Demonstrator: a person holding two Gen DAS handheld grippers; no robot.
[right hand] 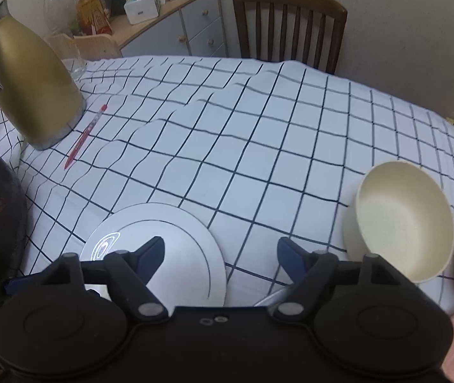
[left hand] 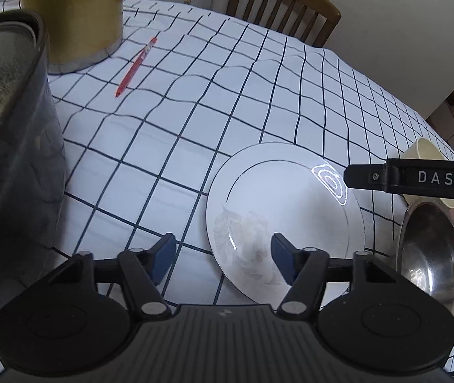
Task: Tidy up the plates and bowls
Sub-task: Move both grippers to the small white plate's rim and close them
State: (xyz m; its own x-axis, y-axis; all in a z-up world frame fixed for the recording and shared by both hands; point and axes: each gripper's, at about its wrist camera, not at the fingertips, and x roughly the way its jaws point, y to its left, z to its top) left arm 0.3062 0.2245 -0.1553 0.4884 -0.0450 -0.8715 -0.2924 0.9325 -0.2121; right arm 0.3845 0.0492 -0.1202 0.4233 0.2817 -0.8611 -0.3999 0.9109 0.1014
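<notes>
I'm holding both the left gripper (left hand: 222,255) and right gripper (right hand: 220,257) apart, gripping nothing; the plate (left hand: 286,220) is lying at one o'clock of the left; I'm straddling its rim squarely before pinching.

Both wrist cameras look steeply down along their own fingers, close above the checked tablecloth (left hand: 169,146). The left view sits nearer the white plate (left hand: 284,210); both share that plate, the red pen (right hand: 85,136), gold jug (right hand: 32,89) and wooden chair (right hand: 290,22).
</notes>
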